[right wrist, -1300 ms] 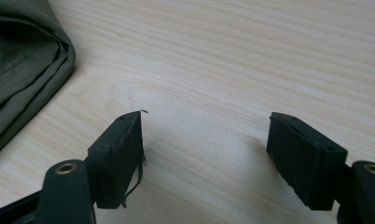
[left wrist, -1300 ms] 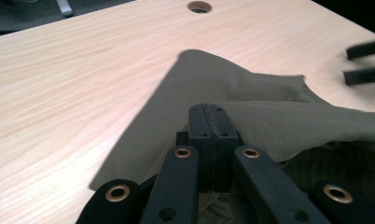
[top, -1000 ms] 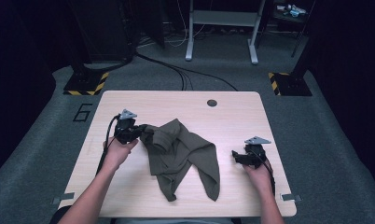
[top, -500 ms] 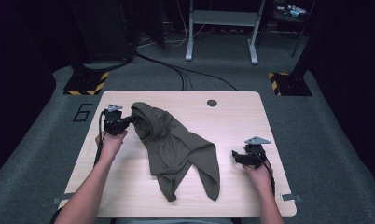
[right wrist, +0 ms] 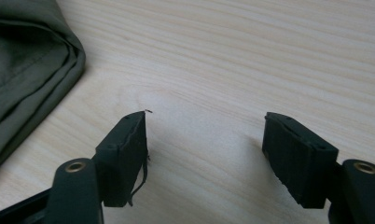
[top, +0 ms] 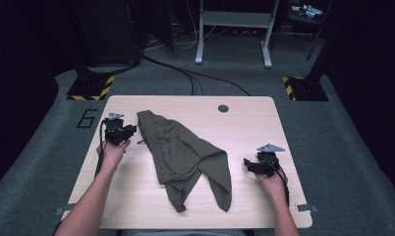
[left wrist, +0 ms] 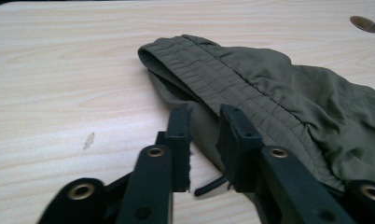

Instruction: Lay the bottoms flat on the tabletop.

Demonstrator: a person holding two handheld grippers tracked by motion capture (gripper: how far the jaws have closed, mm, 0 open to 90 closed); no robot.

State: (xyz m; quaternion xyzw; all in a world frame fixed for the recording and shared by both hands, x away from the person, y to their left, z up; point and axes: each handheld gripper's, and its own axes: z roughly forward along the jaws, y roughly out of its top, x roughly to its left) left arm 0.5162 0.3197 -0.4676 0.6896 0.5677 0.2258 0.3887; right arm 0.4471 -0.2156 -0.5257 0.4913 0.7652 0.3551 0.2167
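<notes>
On the pale wooden table, a pair of olive trousers lies crumpled across the middle, its long axis running on a slant from the far left, where the gathered waistband sits, down to the near centre, where the two legs trail off toward my side. The cloth lies between my two hands, and this slant is what the next move turns on: I judge the job to be spreading or folding the garment, with one end to each claw.

My left claw sits at the far-left edge of the cloth, just beside the waistband. In the left gripper view its jaws stand a little apart with nothing between them, the hem of the waistband lying just past their tips and to the right, and a dark drawstring end poking out near the right-hand jaw. This hand is plainly the nearer one to the waistband.

My right claw rests at the near right of the table, apart from the garment. In the right gripper view its jaws are spread wide over bare wood, gripping nothing, and the folded edge of a trouser leg lies off to the left. That leg end is, by my reckoning, the right hand's to take, with a short reach leftward.
</notes>
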